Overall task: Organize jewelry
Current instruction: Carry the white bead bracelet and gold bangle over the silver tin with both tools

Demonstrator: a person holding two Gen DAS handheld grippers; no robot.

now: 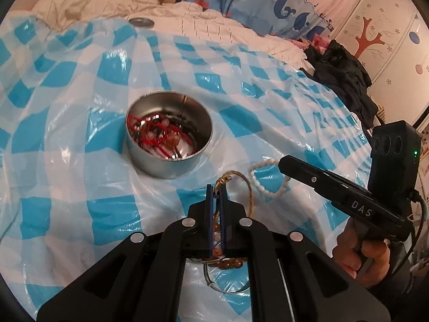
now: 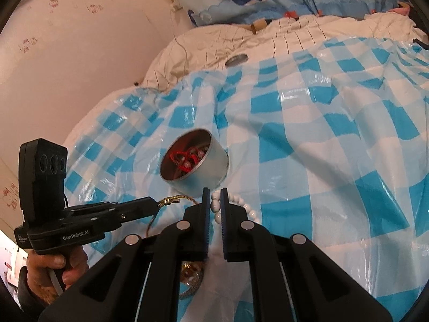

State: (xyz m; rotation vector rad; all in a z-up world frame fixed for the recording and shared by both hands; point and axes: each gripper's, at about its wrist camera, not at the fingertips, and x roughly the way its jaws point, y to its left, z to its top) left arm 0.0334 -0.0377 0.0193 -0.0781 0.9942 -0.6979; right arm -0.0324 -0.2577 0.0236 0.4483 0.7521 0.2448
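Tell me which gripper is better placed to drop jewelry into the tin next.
Probably the left. The left gripper is shut on the gold cord bracelet. The right gripper has white beads between its pads, but these seem not firmly gripped. The tin is near both.

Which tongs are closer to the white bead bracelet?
The right tongs. Their tips are shut on the white bead bracelet. The left tongs are beside it, not touching, shut on a gold cord bracelet.
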